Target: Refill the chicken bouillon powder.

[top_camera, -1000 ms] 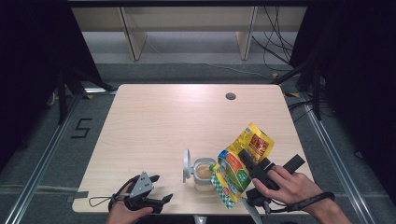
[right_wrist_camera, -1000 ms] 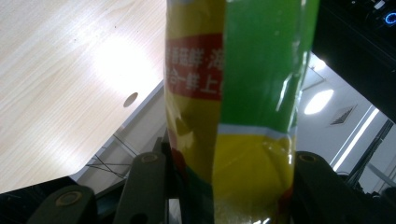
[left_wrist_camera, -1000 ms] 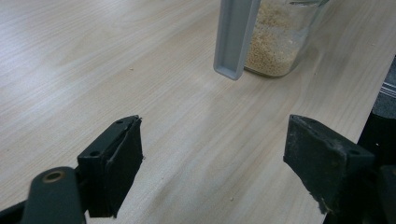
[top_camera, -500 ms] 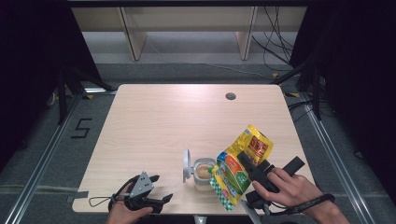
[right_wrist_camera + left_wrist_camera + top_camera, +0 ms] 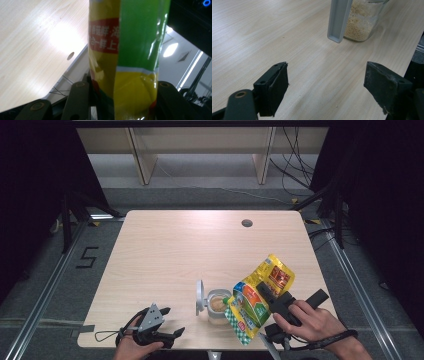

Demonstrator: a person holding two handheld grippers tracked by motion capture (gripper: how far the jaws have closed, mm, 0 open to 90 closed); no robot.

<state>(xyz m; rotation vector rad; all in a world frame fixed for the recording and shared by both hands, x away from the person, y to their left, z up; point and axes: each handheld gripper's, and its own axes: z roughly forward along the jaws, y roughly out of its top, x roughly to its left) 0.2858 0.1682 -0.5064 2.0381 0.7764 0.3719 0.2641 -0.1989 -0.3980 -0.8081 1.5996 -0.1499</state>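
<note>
While the yellow-green pouch (image 5: 260, 297) tilts over the open jar (image 5: 218, 306) near the table's (image 5: 190, 245) front edge, the right gripper (image 5: 267, 296) clamps it (jaws part-closed); the left gripper (image 5: 170, 322) rests wide open, empty, beside much bare tabletop.

Left hand-held gripper (image 5: 170, 336) agape, right hand-held gripper (image 5: 265, 296) clamped.

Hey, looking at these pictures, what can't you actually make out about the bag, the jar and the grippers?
- Bag mouth: high view, it faces down toward the jar; any pouring is too small to tell.
- Bag print: right gripper view, cut off by the top edge and blurred.
- Jar top: left gripper view, cut off by the top edge; its lid covers part.
- Left hand-held gripper: high view, jaws too small; open in its own view.
</note>
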